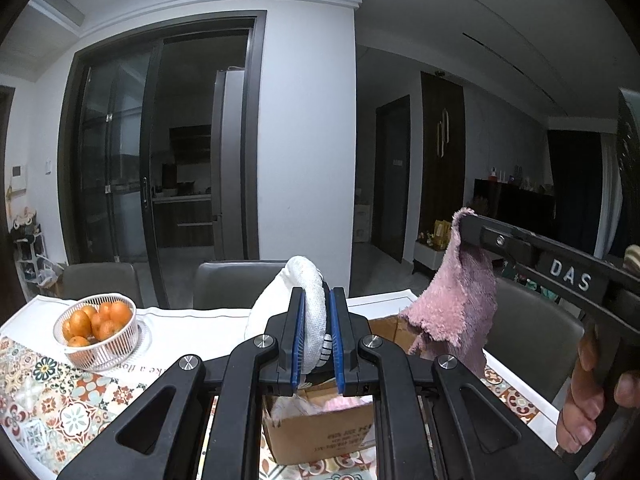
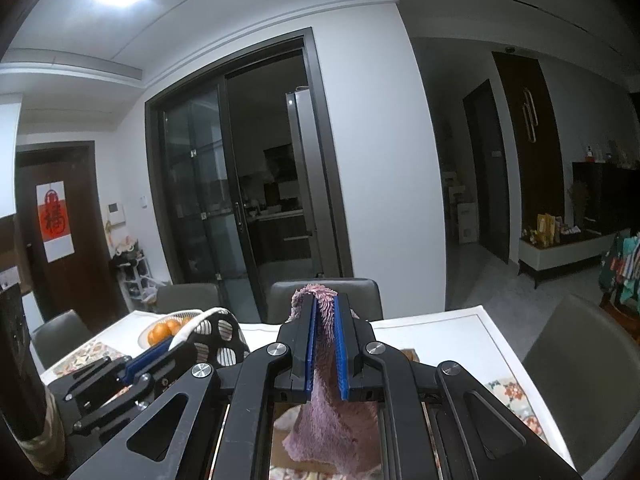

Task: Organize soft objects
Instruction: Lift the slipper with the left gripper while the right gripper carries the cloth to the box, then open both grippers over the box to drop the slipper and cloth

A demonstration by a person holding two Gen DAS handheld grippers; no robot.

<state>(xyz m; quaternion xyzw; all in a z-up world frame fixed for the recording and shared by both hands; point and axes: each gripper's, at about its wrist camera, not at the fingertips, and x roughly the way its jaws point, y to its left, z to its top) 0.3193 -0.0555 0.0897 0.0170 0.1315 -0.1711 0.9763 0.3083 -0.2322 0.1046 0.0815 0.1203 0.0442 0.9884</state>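
Note:
My left gripper (image 1: 317,297) is shut on a padded white mitt (image 1: 308,280), whose other side is black with pale spots (image 2: 218,340). It is held above an open cardboard box (image 1: 320,428) with something pale pink inside. My right gripper (image 2: 326,301) is shut on a fluffy pink cloth (image 2: 336,424) that hangs from its blue pads. In the left wrist view the right gripper (image 1: 466,229) reaches in from the right with the pink cloth (image 1: 456,312) dangling over the box's far right side. A person's hand (image 1: 588,404) grips its handle.
A white wire basket of oranges (image 1: 96,332) stands on the table's left part, on a patterned tablecloth (image 1: 60,400). Grey chairs (image 1: 236,280) line the far side and another (image 2: 580,368) stands at the right. A dark glass sliding door is behind.

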